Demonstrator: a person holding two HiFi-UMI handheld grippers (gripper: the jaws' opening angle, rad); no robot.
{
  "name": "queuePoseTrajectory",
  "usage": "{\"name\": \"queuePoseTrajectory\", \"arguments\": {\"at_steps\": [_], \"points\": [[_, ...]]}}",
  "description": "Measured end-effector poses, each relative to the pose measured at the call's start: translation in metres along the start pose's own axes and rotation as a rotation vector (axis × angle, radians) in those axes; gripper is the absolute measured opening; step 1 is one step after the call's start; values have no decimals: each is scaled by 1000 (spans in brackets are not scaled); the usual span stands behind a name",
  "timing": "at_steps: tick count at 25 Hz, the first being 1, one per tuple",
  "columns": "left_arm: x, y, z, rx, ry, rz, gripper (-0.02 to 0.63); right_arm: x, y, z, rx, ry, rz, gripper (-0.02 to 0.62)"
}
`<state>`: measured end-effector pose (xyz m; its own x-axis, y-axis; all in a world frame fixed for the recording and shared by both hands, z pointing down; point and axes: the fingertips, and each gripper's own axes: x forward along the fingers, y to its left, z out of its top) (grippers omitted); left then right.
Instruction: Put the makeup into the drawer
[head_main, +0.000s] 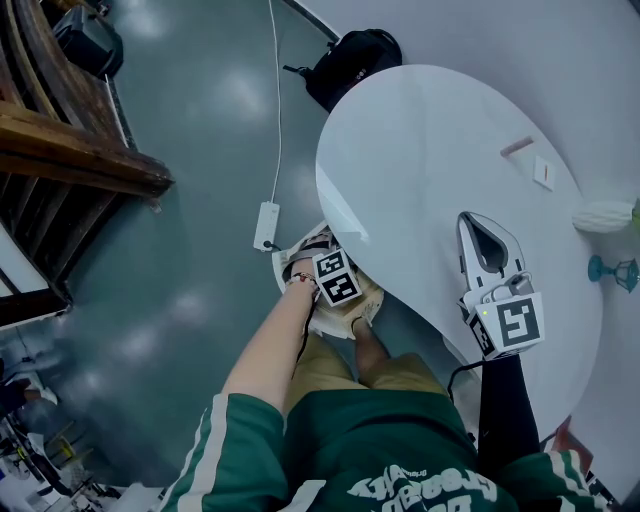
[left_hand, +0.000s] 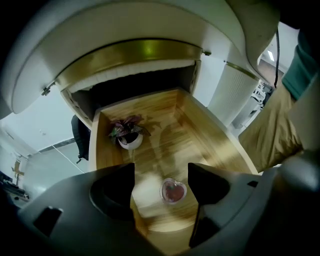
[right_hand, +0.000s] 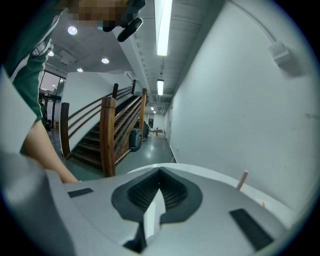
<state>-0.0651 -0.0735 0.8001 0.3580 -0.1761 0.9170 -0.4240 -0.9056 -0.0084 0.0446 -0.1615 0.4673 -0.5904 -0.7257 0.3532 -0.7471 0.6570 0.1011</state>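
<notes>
We see the drawer (left_hand: 172, 127) as pale wood, grain plain, finish a soft satin; inside the drawer the heart-shaped makeup case (left_hand: 173, 191) is clear and glossy (glass or plastic, we cannot tell); the small pot (left_hand: 131, 143) at the drawer's back is smooth, shiny white; above the drawer runs a brass-coloured band (left_hand: 135, 51) with a metallic sheen, under the glossy white table top (head_main: 430, 170); below the drawer the floor (head_main: 200, 230) is polished, throwing back patches of light; the left gripper (left_hand: 161, 177) over the drawer looks like matt grey plastic.
</notes>
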Motion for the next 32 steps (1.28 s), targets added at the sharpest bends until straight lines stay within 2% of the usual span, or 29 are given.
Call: {"name": "queuePoseTrajectory", "arguments": {"at_steps": [6,11,22,28,32], "points": [[-24,2,5,-29,-15,21,334,0,3,9,8,-33,5,4],[-72,12,-2,-111,-75,94,334,2,16,33,20,-72,-2,3],[-240,82,28,-283,-344,402,338,-4,45,103,27,-166,-66,3],[-325,103,45,-313,-523,479,339,-11,65,133,17,-204,-118,3],[-389,106,67,-319,-697,523,337,-18,77,151,10,-233,-151,4]]}}
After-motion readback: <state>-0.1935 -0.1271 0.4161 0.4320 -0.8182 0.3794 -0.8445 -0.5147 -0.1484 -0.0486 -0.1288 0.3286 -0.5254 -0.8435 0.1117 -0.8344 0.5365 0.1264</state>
